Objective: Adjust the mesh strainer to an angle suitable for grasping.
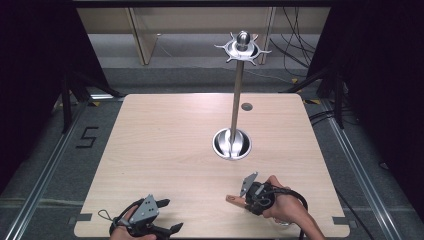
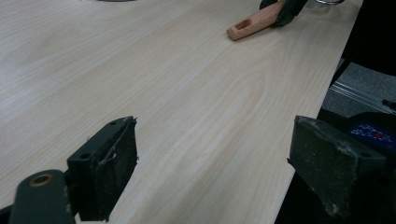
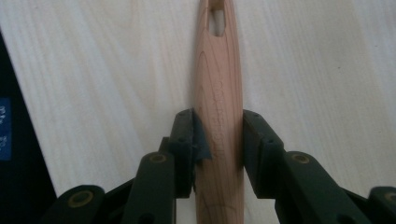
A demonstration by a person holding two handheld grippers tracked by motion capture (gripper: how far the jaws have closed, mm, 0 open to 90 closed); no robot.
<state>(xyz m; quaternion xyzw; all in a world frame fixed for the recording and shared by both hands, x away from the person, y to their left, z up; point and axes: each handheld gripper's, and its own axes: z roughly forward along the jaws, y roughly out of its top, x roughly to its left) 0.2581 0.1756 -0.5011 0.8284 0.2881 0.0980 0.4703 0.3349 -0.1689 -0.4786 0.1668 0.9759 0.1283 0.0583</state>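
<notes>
Wooden handle [image 3: 218, 116] clamped in right tongs [image 3: 218, 140]; left tongs [image 2: 215, 163] agape

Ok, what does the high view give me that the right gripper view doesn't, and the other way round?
High view alone: the metal stand with its round base and hooked top, plus the left gripper open near the table's front edge. Right gripper view alone: both pads pressed on the wooden handle's sides, and the slot near its far end. Both: the right gripper holding that handle over the table.

Steel utensil stand [image 1: 236, 90]; wooden table [image 1: 165, 145]
</notes>
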